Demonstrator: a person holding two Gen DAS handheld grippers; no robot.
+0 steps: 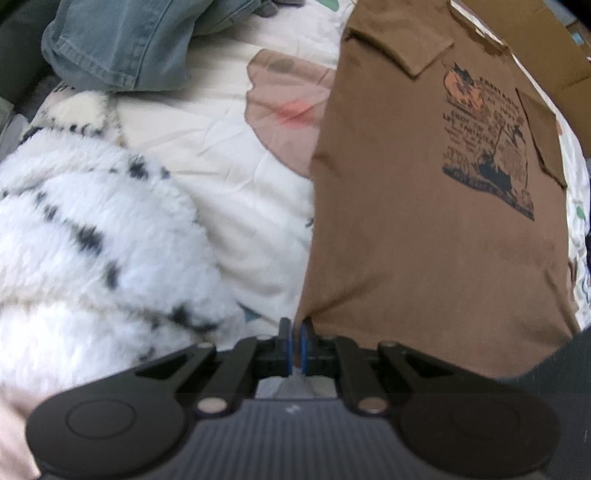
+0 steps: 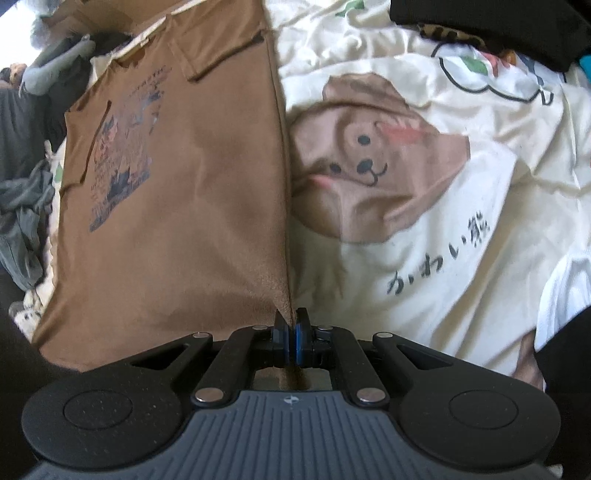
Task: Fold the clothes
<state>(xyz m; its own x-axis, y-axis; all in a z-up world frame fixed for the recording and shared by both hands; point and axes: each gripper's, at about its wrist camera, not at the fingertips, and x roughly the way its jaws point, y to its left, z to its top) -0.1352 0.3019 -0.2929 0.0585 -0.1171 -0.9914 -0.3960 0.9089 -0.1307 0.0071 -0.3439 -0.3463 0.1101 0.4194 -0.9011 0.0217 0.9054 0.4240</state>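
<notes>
A brown T-shirt (image 1: 424, 229) with a dark printed picture on its chest lies lengthways on a bed, both sleeves folded in over the body. My left gripper (image 1: 294, 332) is shut on the shirt's near left hem corner. In the right wrist view the same brown T-shirt (image 2: 184, 206) fills the left half. My right gripper (image 2: 291, 325) is shut on its near right hem corner, with cloth pinched between the blue pads (image 2: 301, 343). Both grippers hold the bottom edge close to me.
A cream bedspread (image 2: 424, 236) with a brown bear print covers the bed. A fluffy white spotted garment (image 1: 92, 240) and blue jeans (image 1: 122, 40) lie left of the shirt. Grey clothes (image 2: 26, 221) are heaped at the far side, dark fabric (image 2: 480, 22) at the top right.
</notes>
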